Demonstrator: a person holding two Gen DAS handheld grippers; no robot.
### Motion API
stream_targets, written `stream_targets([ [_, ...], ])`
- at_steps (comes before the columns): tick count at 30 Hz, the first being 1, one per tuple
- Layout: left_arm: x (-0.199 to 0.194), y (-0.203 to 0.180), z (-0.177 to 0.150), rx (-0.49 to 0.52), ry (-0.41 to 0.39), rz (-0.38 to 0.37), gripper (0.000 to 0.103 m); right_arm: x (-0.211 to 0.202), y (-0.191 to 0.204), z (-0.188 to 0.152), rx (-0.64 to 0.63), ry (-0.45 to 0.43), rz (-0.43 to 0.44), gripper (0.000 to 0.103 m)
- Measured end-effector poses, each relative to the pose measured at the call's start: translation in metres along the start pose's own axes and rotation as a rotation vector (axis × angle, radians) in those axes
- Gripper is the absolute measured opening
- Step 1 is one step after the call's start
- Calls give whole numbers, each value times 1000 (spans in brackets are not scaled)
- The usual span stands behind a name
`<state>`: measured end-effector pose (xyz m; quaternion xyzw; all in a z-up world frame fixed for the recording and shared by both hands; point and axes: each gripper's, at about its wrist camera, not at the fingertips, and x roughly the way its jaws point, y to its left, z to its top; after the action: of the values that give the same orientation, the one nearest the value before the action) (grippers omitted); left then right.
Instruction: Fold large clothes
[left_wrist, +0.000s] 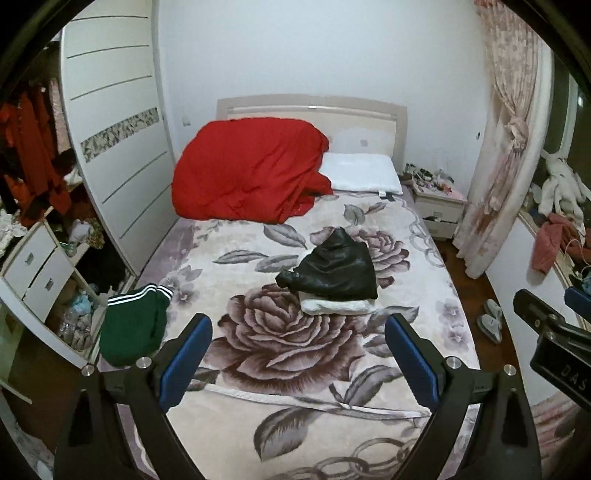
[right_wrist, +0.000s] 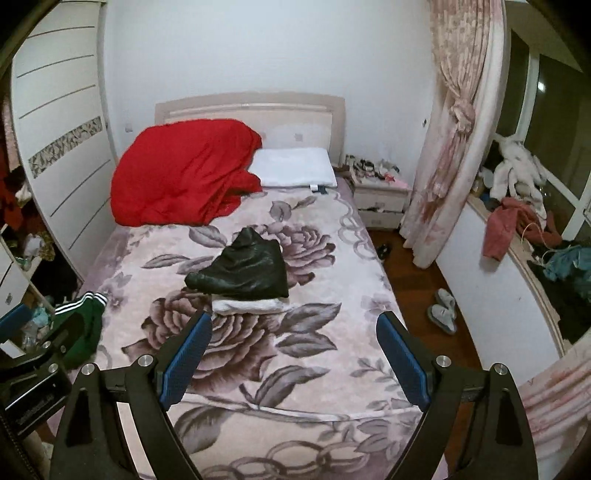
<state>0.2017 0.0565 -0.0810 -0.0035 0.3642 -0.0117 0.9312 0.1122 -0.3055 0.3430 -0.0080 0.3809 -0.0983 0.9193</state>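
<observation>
Grippers wide apart, both empty: left gripper (left_wrist: 298, 347), right gripper (right_wrist: 294, 343). Folded black jacket (left_wrist: 334, 269) lies ahead, green garment (left_wrist: 133, 325) left-forward, overhanging bed edge (left_wrist: 122, 369). Risk: it slides off if pulled sideways.

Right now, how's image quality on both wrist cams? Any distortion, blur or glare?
Left wrist view: strong fisheye bowing on the wardrobe, black vignette in the corners, bed evenly lit, no glare, black jacket sharp. Right wrist view: same barrel distortion, curtain curved, dark window without reflections, slight softness toward the edges. Both grippers' jaws stand wide apart.
</observation>
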Motion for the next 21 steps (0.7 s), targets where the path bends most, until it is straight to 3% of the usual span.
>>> stream_targets([
  [8, -49, -2, -6, -21, -64, 19, 95, -66, -16, -12, 9, -65, 21, 96],
  [21, -83, -6, -22, -18, -125, 35, 96, -114, -23, -23, -24, -126, 44, 99],
])
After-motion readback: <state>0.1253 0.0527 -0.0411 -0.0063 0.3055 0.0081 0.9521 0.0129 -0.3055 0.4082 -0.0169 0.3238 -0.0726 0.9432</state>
